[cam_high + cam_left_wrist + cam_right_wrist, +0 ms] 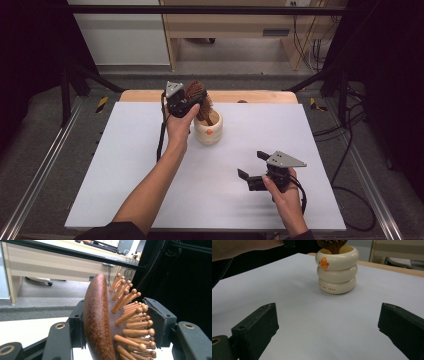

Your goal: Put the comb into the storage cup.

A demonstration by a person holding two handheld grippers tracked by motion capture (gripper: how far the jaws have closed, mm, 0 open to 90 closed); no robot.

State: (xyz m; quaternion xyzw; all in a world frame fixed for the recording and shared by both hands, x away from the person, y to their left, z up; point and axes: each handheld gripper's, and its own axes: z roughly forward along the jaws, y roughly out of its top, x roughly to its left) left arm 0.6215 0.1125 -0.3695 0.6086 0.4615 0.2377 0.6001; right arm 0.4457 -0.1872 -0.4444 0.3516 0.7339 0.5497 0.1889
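Jaws: right gripper jaws stand wide apart with nothing between them, parked low over the near right part of the desk. Left gripper jaws bracket the head of the wooden hairbrush. The smooth back lies against one pad, the pins face the other pad, and a gap shows on the pin side. I read it as released or just letting go, not clamped.

Brush sits handle-down in the cream ringed cup at the far middle of the desk, head sticking out above the rim and leaning toward the left hand.

Progress, my read: the drop-in looks done, since the cup carries the brush. Left to do: open the left jaws clear of the pins and back off without tipping the cup. Right gripper seems to have no part in it.
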